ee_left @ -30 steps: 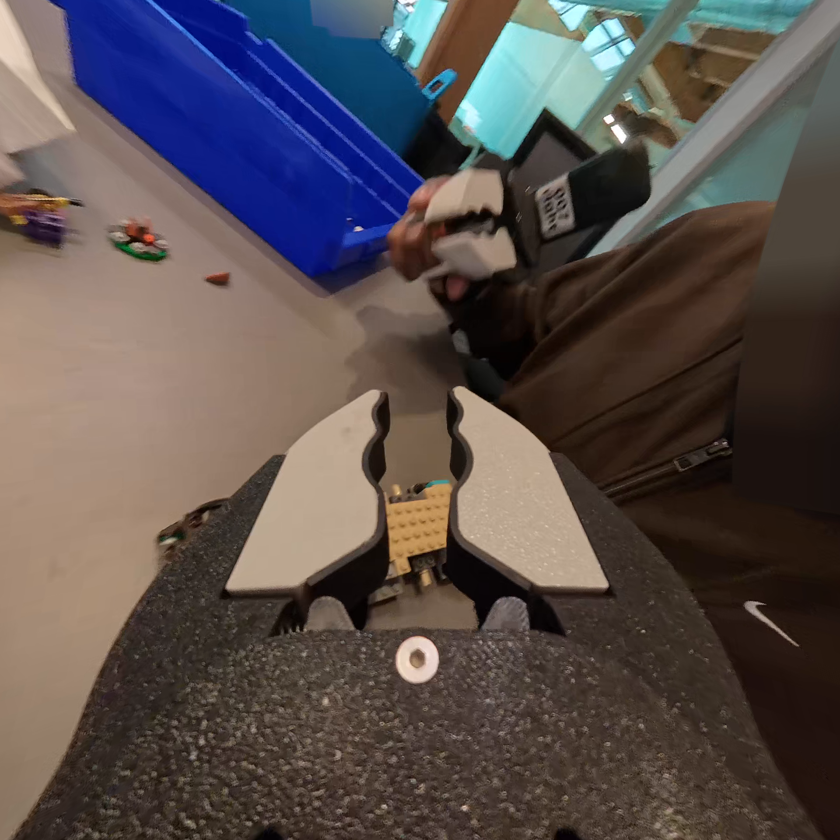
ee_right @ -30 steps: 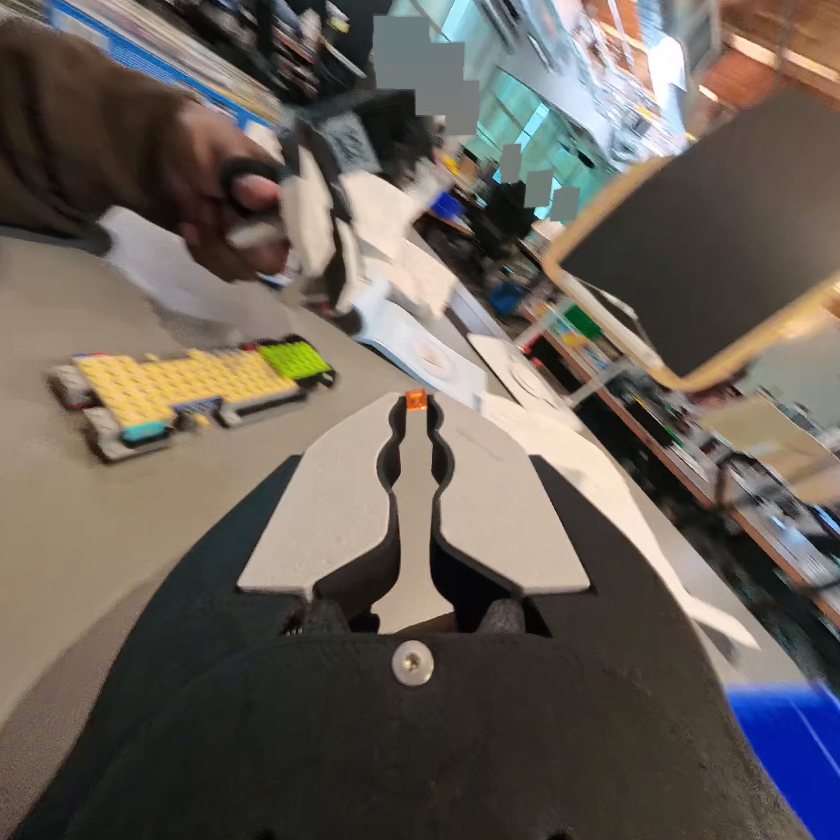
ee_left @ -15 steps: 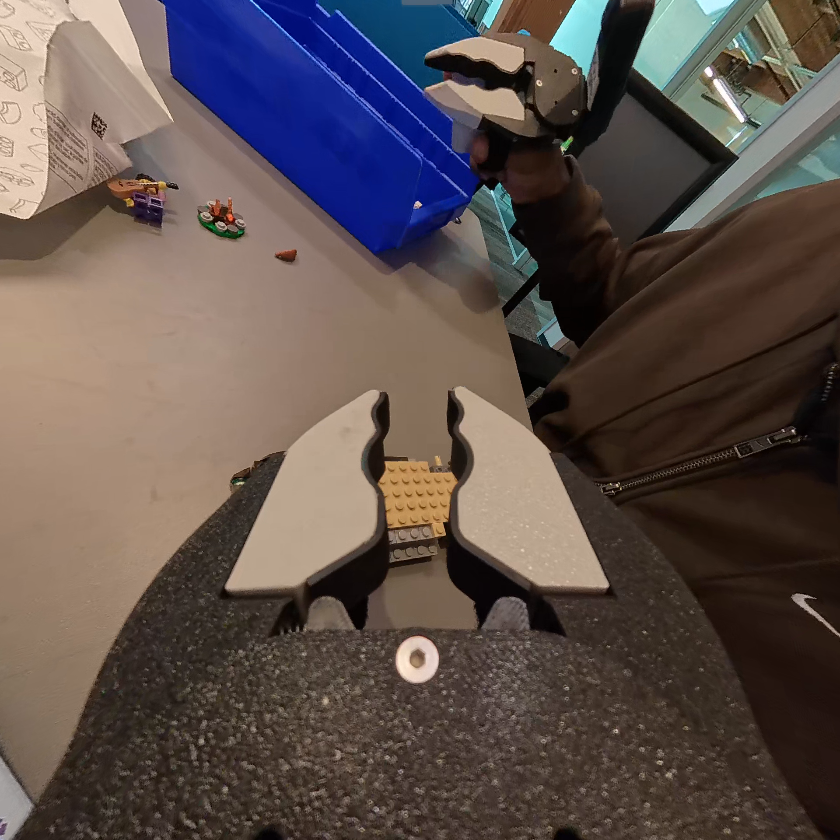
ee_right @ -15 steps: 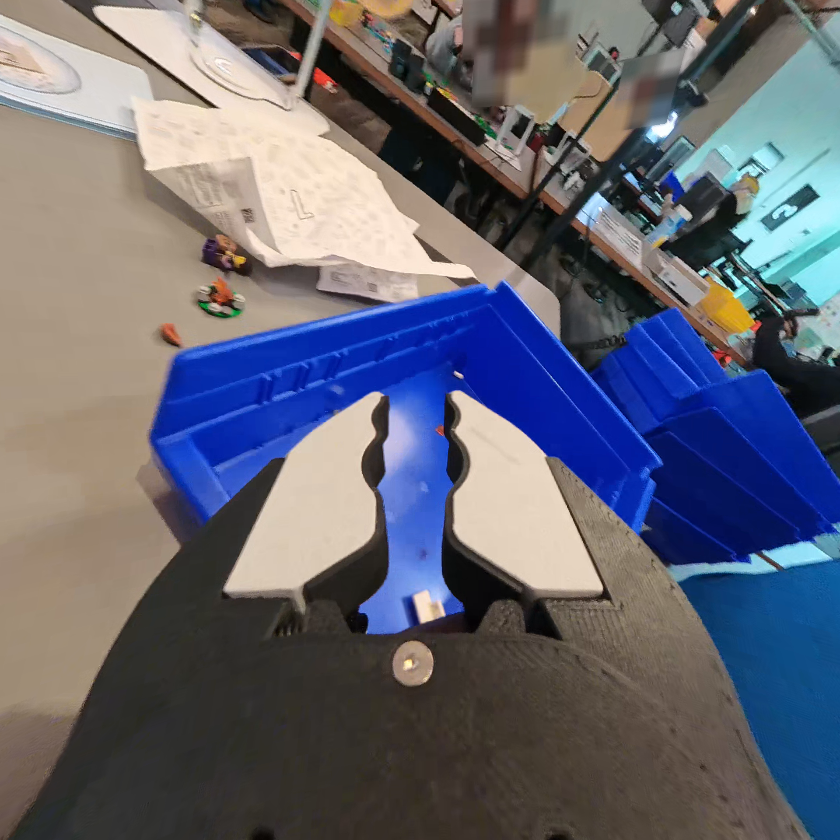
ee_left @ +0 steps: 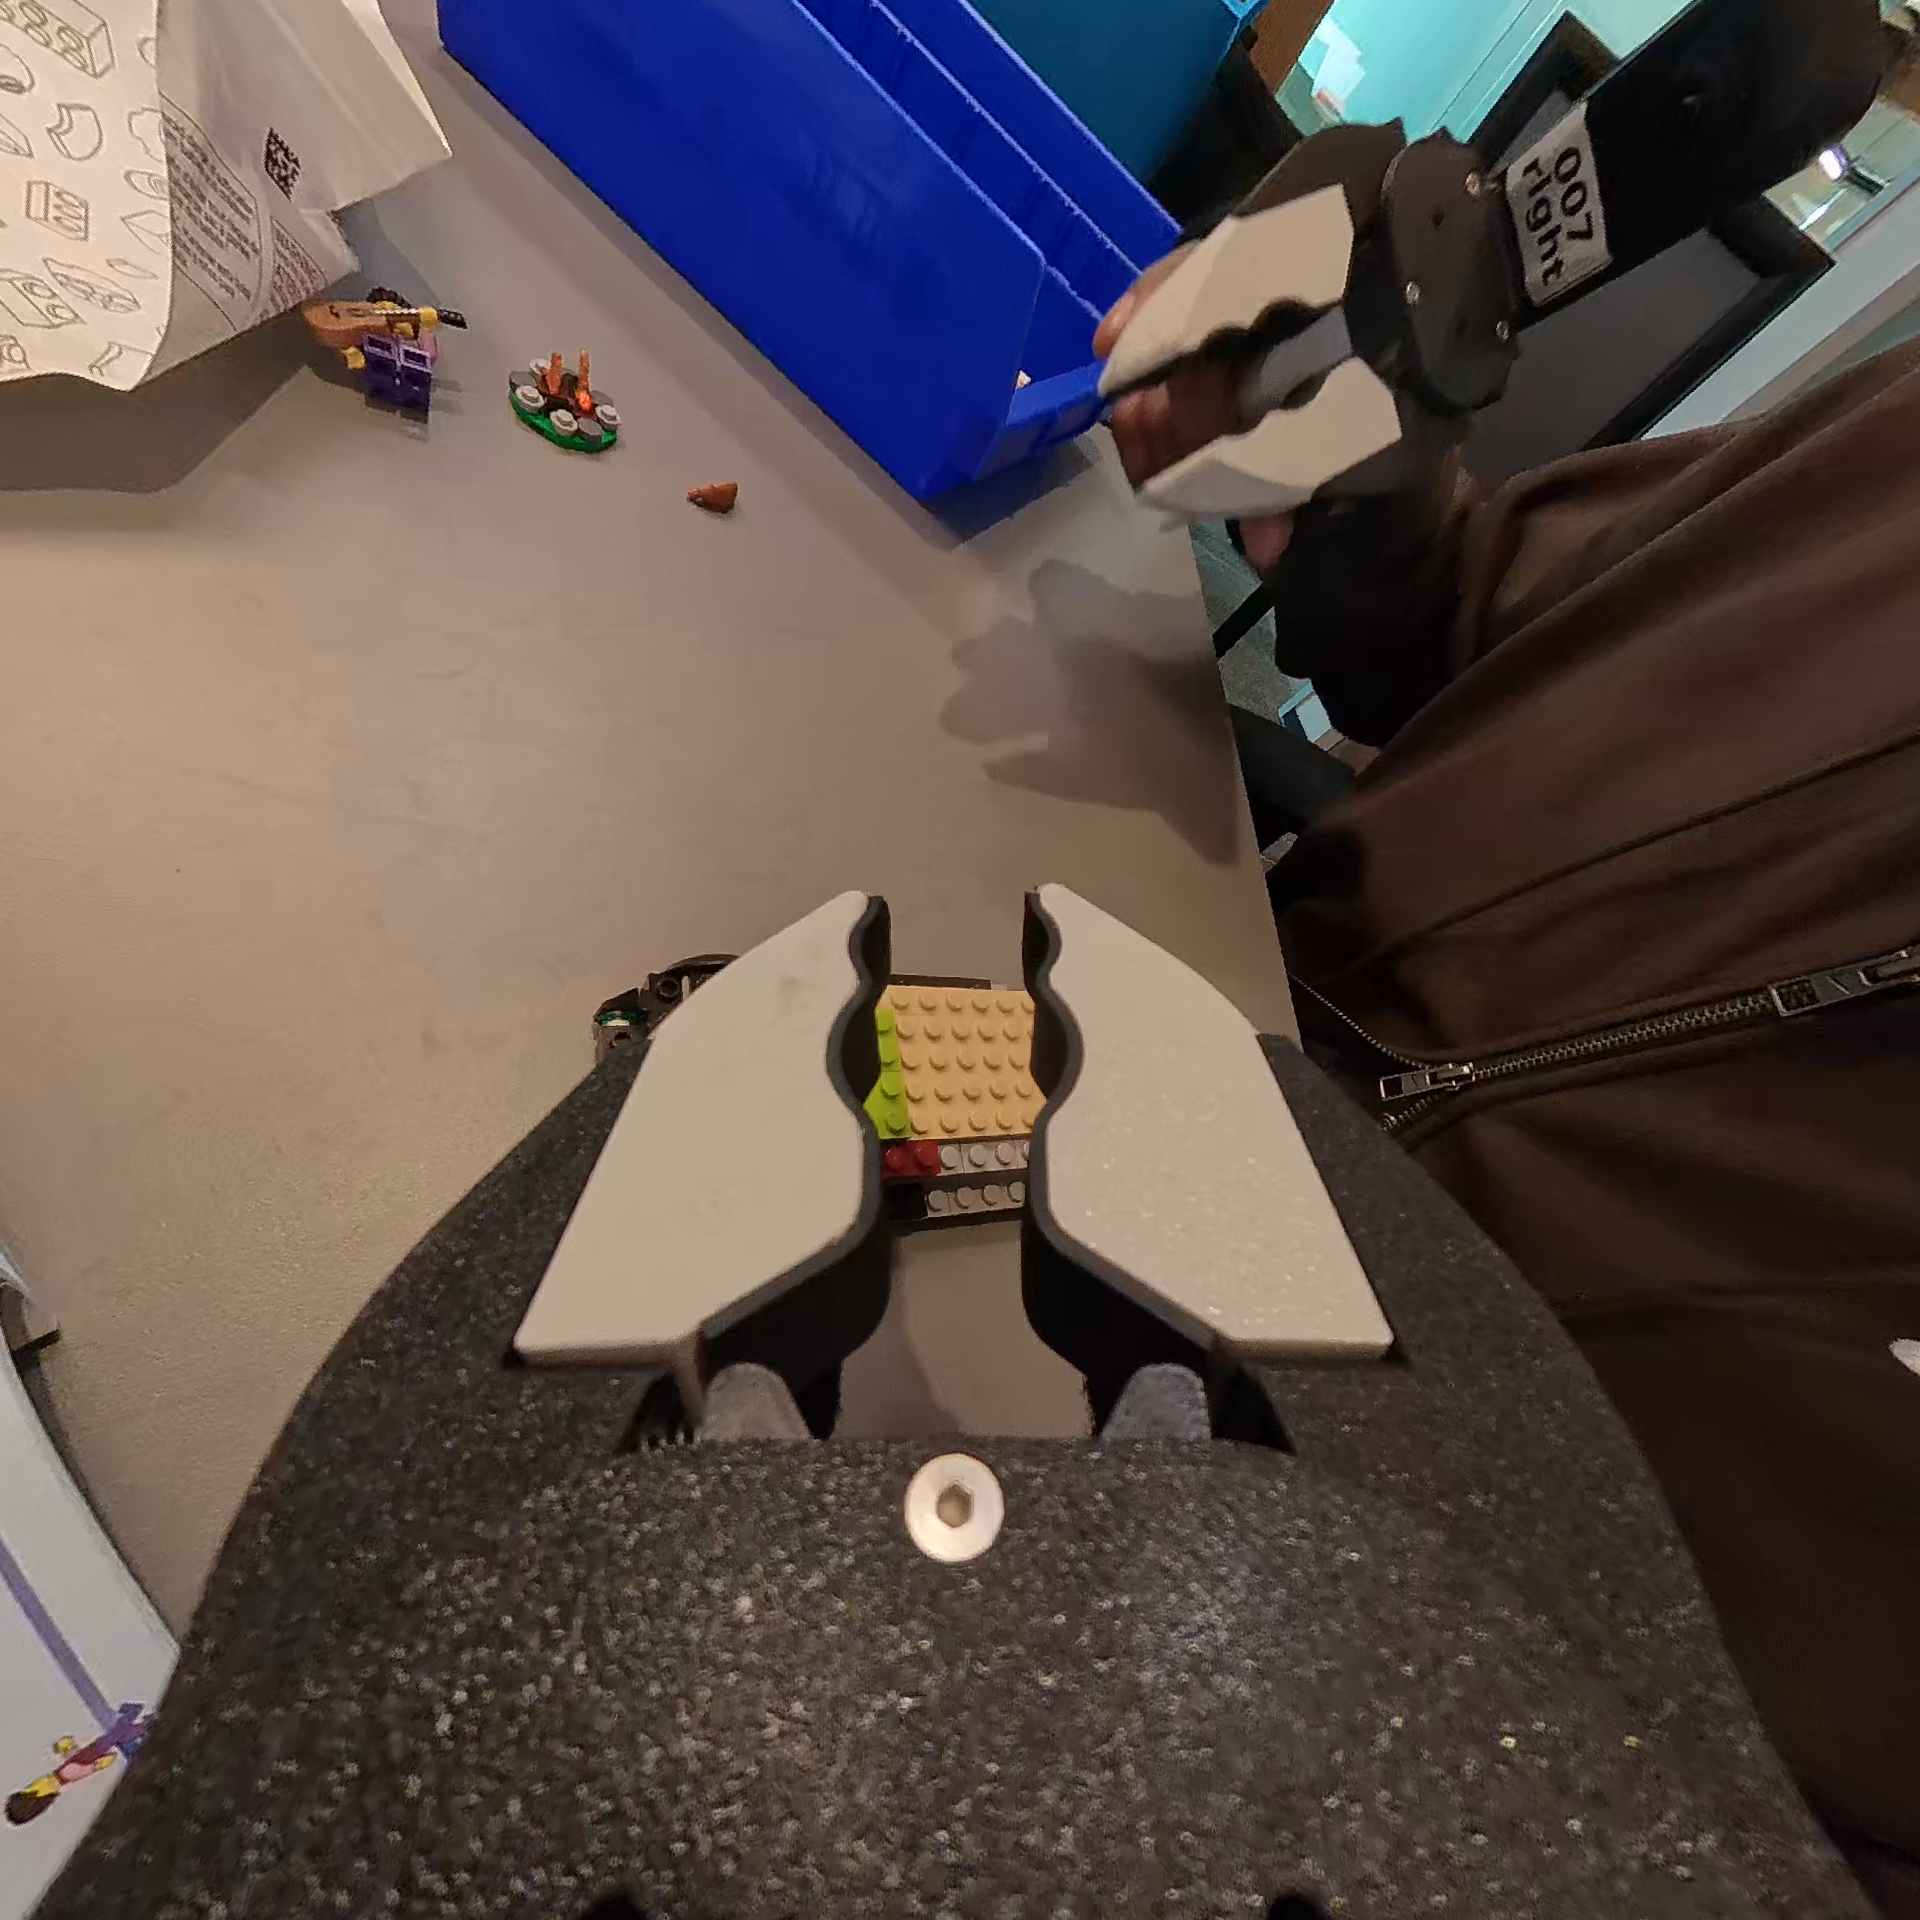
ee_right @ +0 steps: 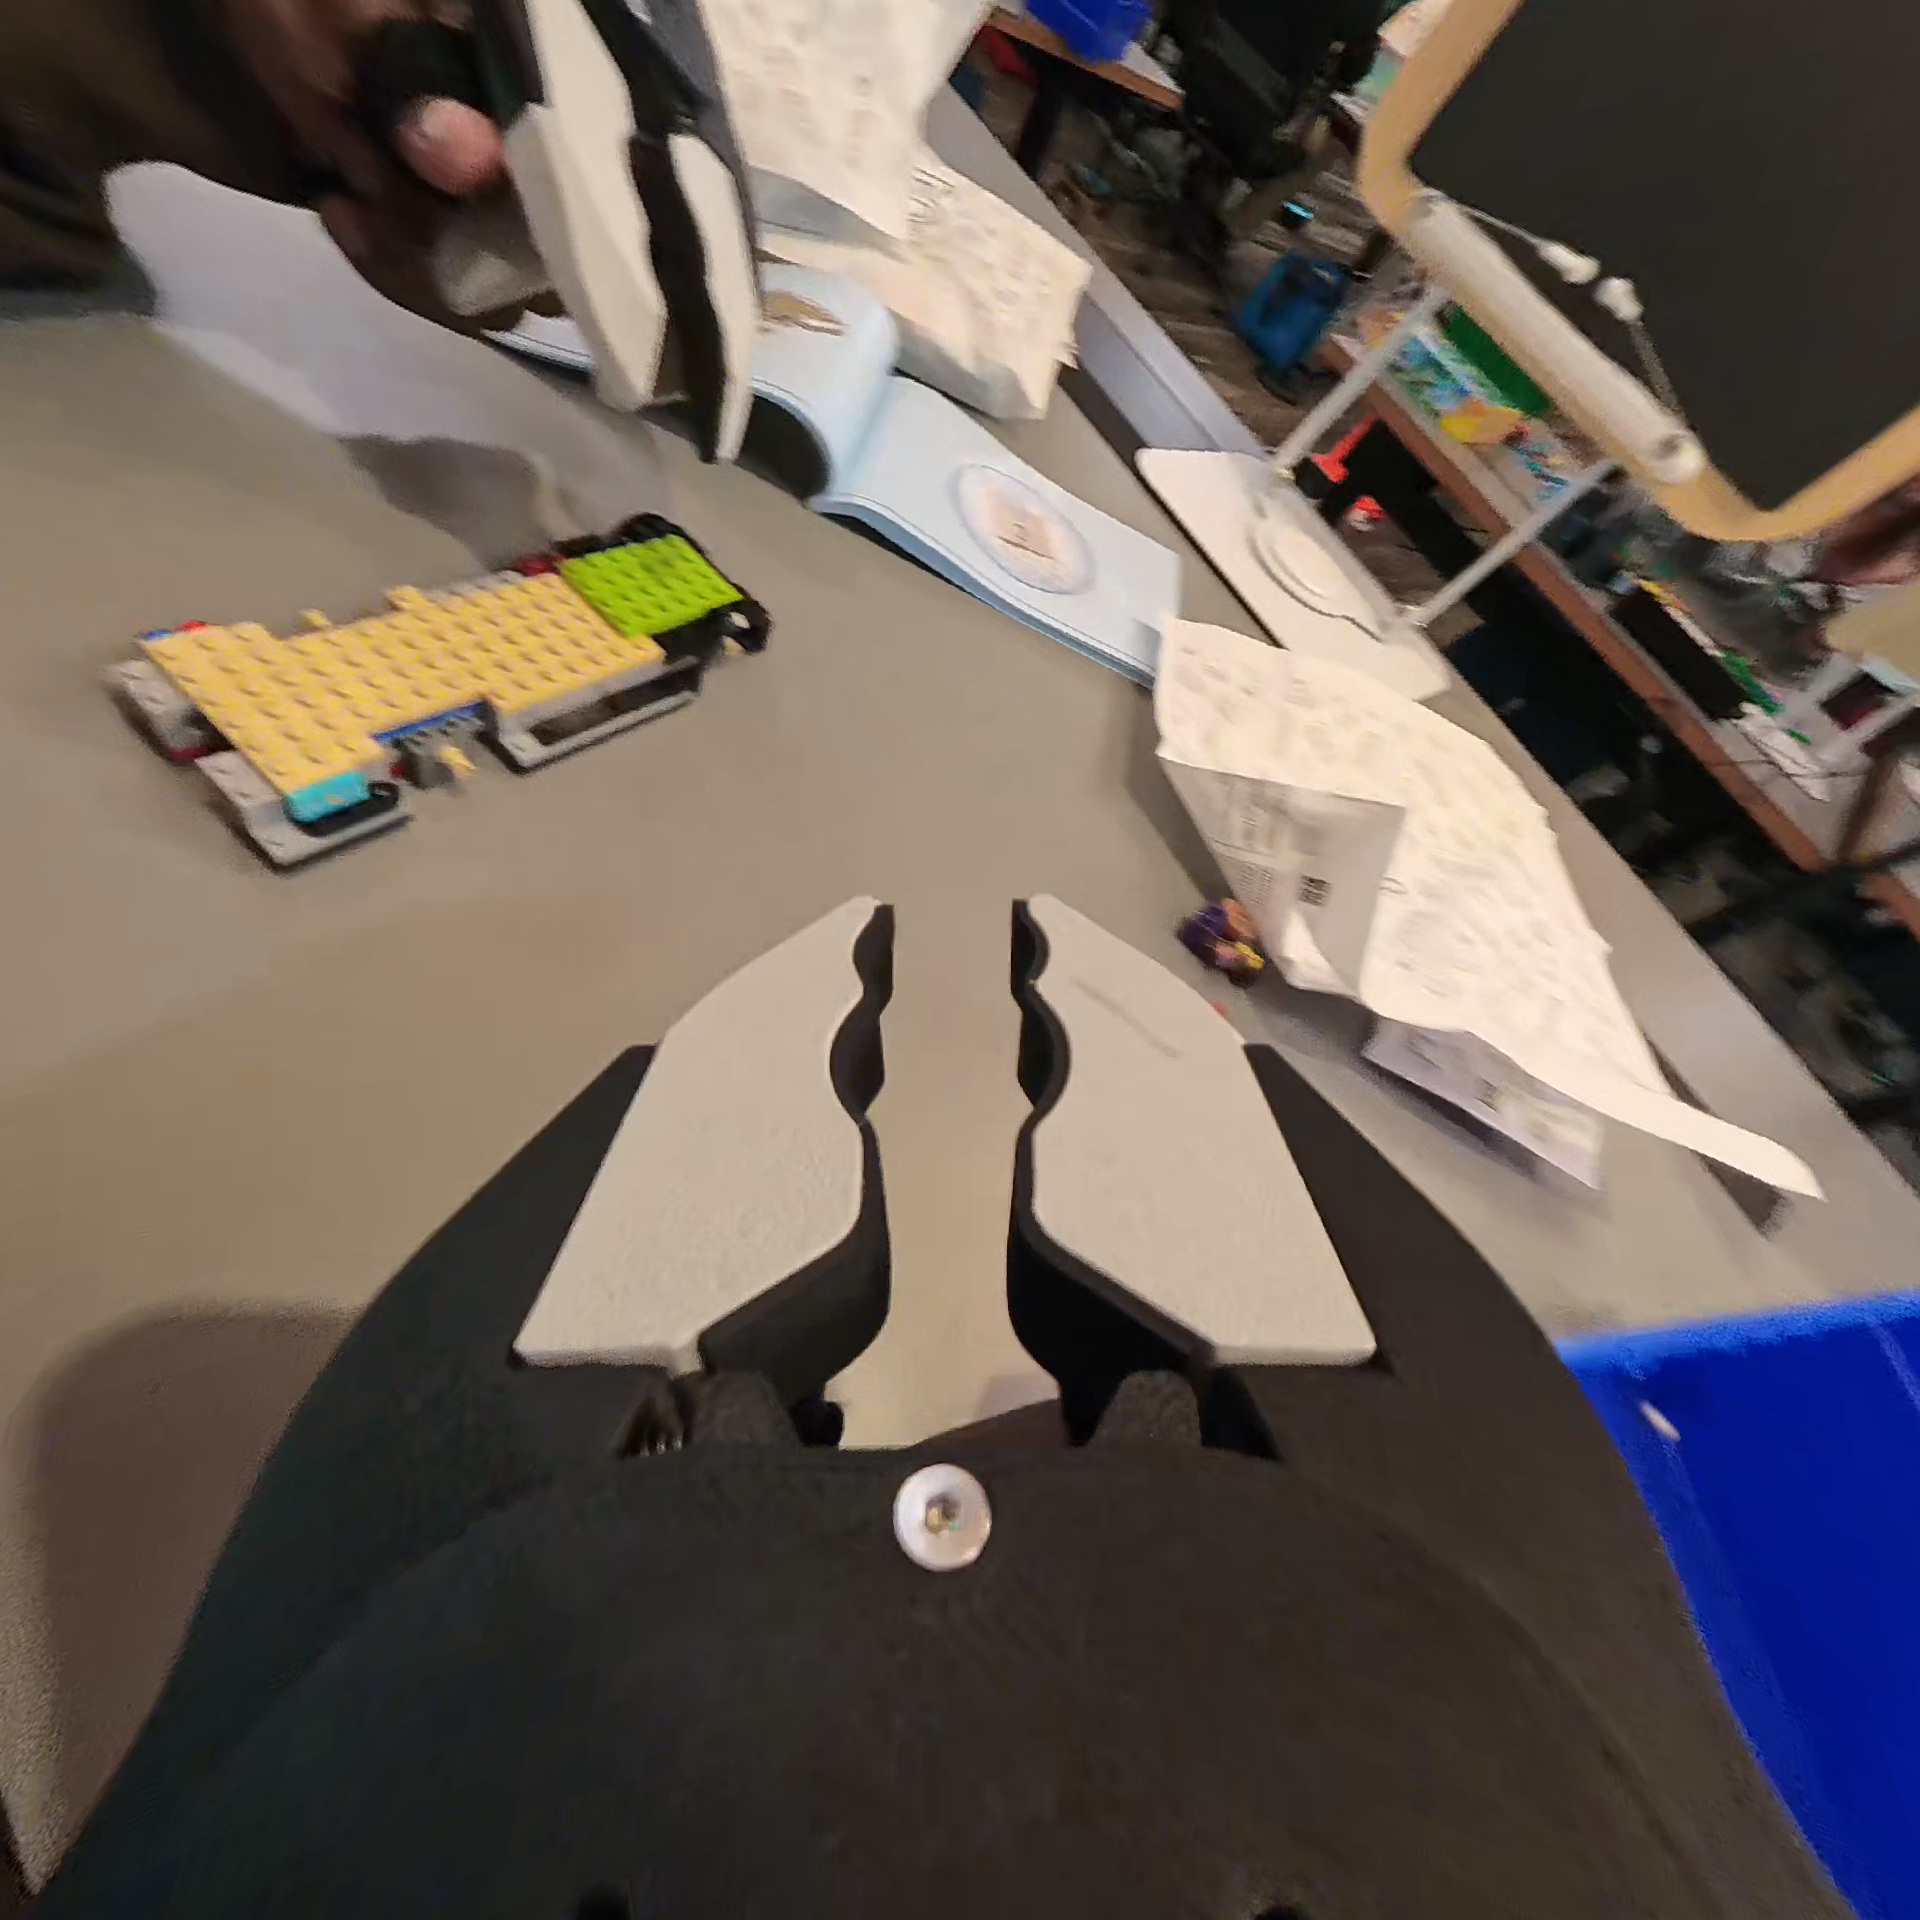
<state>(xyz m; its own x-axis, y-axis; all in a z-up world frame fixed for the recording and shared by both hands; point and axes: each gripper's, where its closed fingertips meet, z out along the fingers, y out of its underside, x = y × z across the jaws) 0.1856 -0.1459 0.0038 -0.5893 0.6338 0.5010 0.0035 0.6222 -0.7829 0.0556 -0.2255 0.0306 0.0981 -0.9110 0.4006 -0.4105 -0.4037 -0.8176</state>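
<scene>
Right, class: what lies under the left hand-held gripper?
A brick build: tan studded plate, lime strip, grey and red bricks show between the fingers; the rest is covered.

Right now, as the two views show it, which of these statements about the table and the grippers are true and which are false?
1. The right gripper has its fingers apart, with only bare grey table between them. True.
2. The tan brick build lies inside the blue bin. False: it lies on the table.
3. A lime-green plate sits at one end of the build. True.
4. The left gripper holds the purple minifigure. False: the minifigure lies on the table beside the printed paper.
</scene>
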